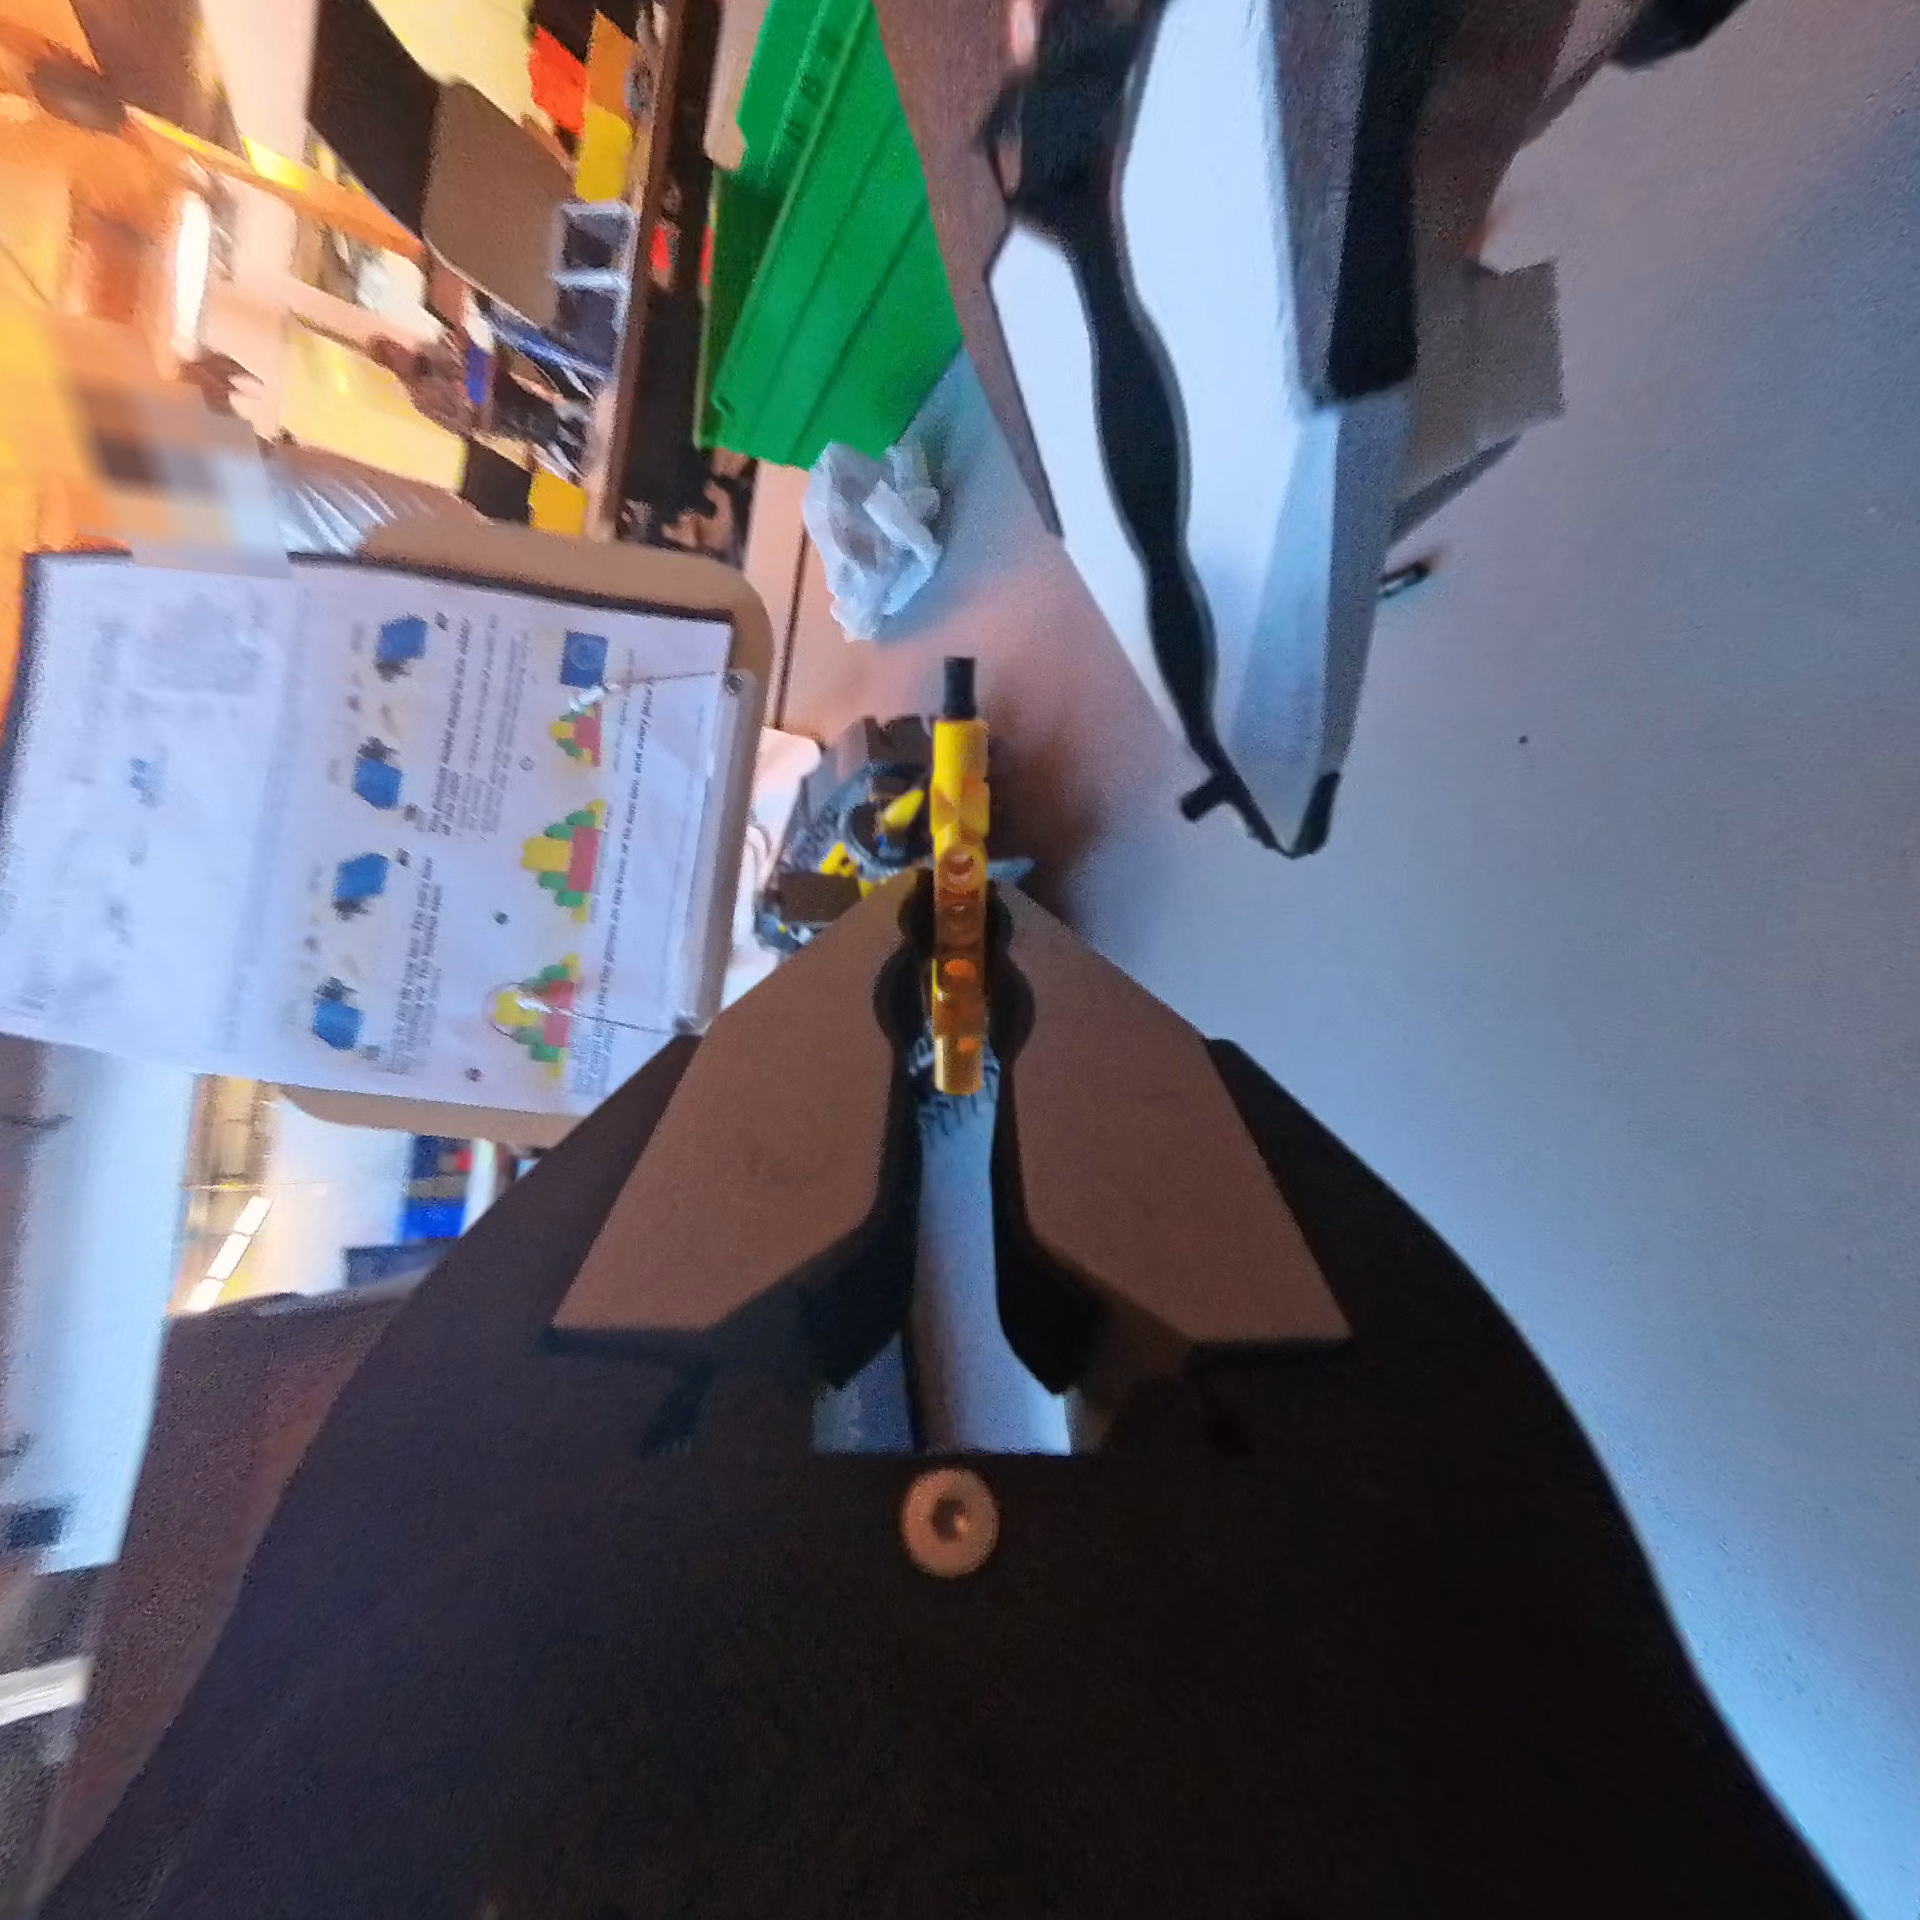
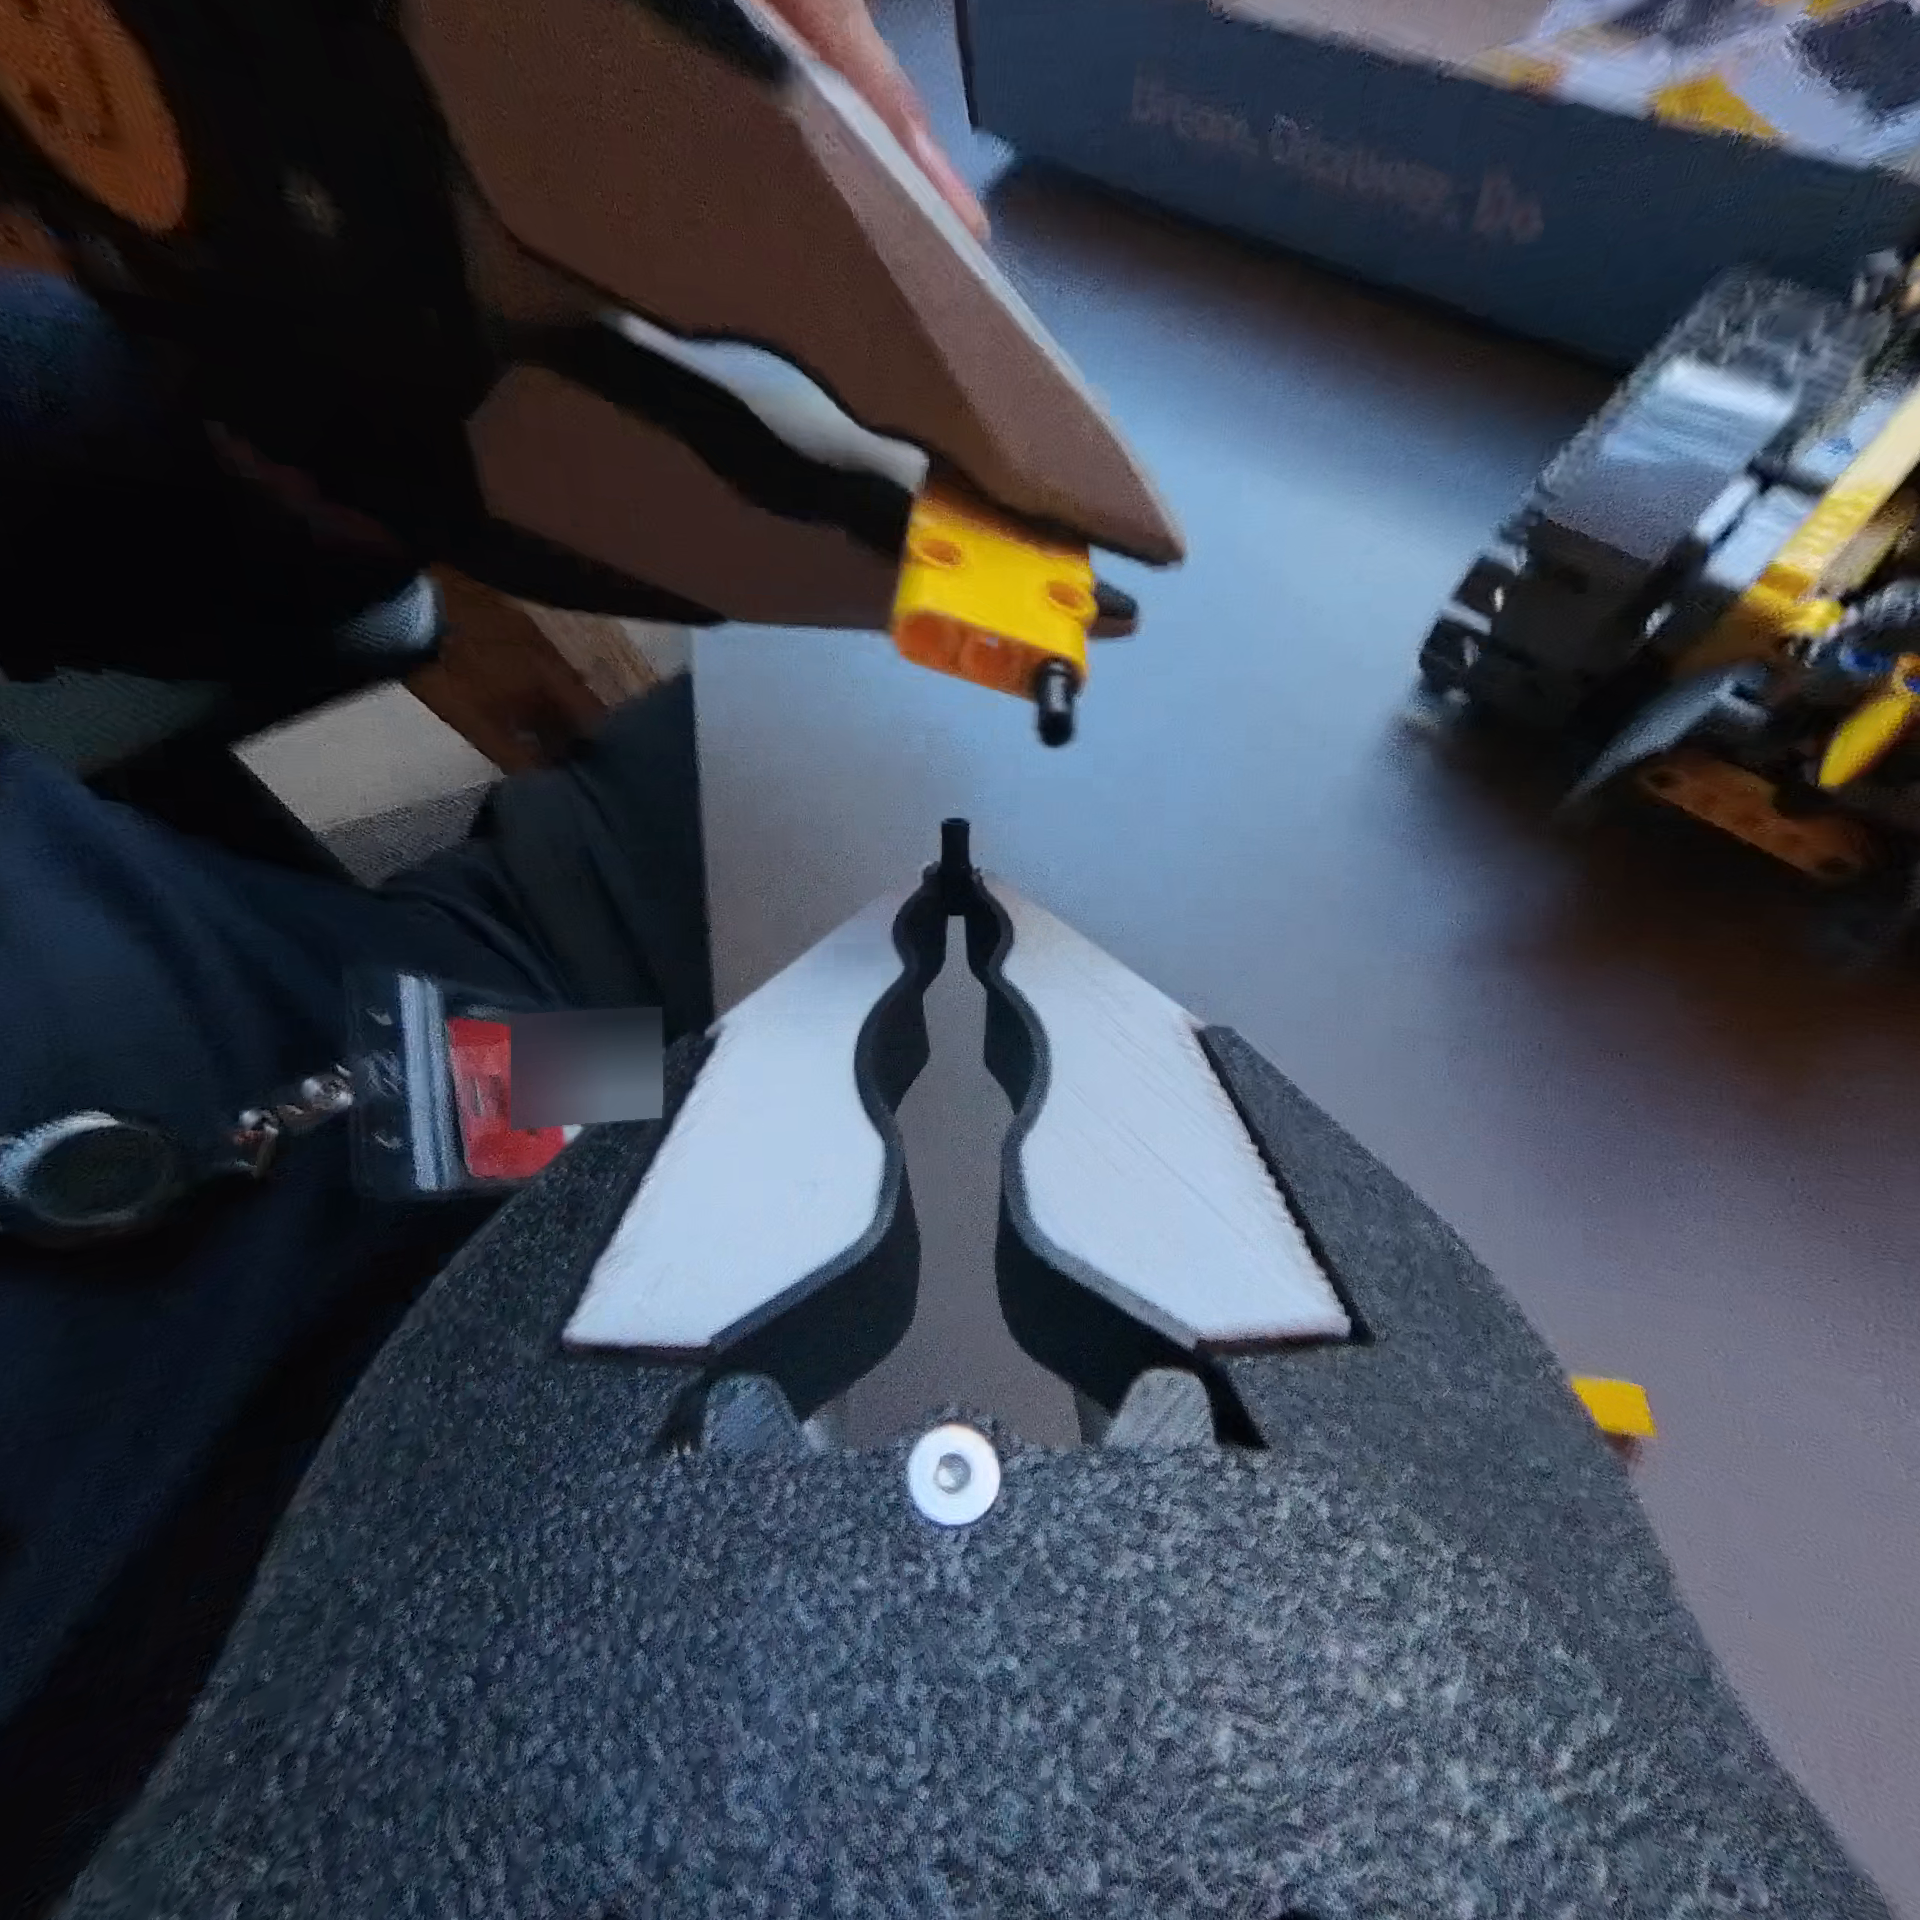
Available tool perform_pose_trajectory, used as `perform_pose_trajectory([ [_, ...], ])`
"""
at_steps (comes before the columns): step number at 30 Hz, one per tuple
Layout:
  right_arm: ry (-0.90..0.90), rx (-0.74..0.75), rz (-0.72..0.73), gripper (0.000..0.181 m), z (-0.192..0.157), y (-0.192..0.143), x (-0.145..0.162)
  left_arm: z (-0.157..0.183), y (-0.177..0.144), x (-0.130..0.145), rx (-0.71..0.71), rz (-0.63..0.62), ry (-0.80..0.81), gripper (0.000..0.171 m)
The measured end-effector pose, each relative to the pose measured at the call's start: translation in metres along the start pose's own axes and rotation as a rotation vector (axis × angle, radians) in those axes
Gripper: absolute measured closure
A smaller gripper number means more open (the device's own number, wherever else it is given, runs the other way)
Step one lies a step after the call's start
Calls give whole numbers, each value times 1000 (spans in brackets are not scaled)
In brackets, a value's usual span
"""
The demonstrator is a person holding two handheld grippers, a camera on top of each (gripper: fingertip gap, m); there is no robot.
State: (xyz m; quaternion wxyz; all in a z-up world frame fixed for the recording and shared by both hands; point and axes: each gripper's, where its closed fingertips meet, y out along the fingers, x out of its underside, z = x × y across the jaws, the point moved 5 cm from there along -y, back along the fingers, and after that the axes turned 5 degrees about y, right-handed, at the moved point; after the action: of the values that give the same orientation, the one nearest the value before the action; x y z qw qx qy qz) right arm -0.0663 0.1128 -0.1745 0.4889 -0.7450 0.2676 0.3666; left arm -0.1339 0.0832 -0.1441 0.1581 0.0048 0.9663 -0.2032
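My left gripper (image 1: 958, 914) is shut on a yellow toy beam (image 1: 958, 821) with round holes and a black pin (image 1: 958, 684) sticking out of its far end. In the right wrist view the same beam (image 2: 992, 608) hangs from the left gripper (image 2: 1049, 561) above the table, its black pin (image 2: 1058, 709) pointing down. My right gripper (image 2: 954, 894) is shut on a small black pin (image 2: 953, 854) that pokes out past its tips, just below the beam. The right gripper (image 1: 1278, 665) also shows at the upper right of the left wrist view.
A grey and yellow tracked toy vehicle (image 2: 1714, 582) stands on the dark table (image 2: 1299, 987) at the right, before a dark box (image 2: 1351, 177). A small yellow piece (image 2: 1612, 1408) lies near my right gripper. A printed sheet of brick pictures (image 1: 364, 831), a green bin (image 1: 821, 270) and a clear bag (image 1: 883, 530) show behind. The grippers' ends are close to 6 centimeters from one another.
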Motion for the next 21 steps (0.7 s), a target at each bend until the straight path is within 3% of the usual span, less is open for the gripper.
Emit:
perform_pose_trajectory([
  [3, 23, 13, 48, 180, 5, -8, -9, -3, 2, 7, -3, -8, -75, 167],
  [6, 15, 199, -18, 180, 31, -18, 2, -3, 5, 10, 9, -10, -135, 167],
  [10, 57, 312, -90, 179, 56, -24, 18, 4, 10, 8, 81, 43, -247, 167],
  [17, 84, 310, -190, 165, 67, -12, 39, 8, 14, 5, 144, 107, -368, 167],
  [21, 90, 303, -152, 165, 68, -18, 34, 12, 16, 2, 197, 146, -440, 167],
])
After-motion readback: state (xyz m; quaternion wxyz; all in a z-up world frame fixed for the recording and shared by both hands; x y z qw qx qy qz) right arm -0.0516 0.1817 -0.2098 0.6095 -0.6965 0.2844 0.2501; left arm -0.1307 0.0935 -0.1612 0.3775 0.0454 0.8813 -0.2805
